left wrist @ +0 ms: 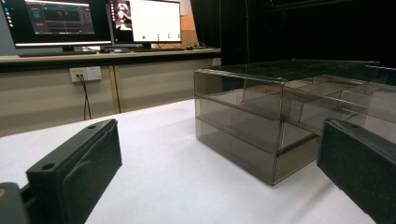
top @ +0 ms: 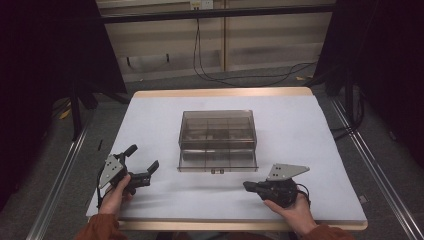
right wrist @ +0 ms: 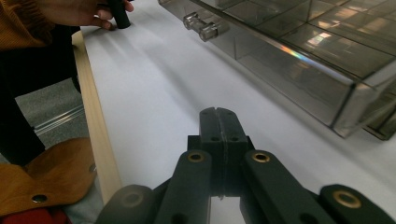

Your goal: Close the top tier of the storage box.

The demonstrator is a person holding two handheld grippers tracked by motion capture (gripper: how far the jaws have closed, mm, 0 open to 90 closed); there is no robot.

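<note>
Lying crosswise, drawer box (top: 218, 141), handle (top: 217, 171) facing person, left gripper (top: 141, 159) wide, right gripper (top: 248, 185) closed empty

Drawer box (top: 218, 140) mid-table (top: 310, 130) — grippers before it, either side.

Surfaces: smoked clear plastic, matt white sheet, black matt jaws.

Box (top: 218, 141): tinted see-through plastic, glossy, smooth, light glinting off its edges; handle (right wrist: 201, 26) clear and shiny. Desk (top: 300, 130): white matt covering, smooth, with a pale wood edge along the rim. Left gripper (top: 142, 166): black jaws faced with dull, slightly grainy pads; grey flat metal-look plate on top. Right gripper (right wrist: 218, 122): black matt links, brass-coloured rivets. Sleeve (right wrist: 18, 21): orange-brown cloth.
</note>
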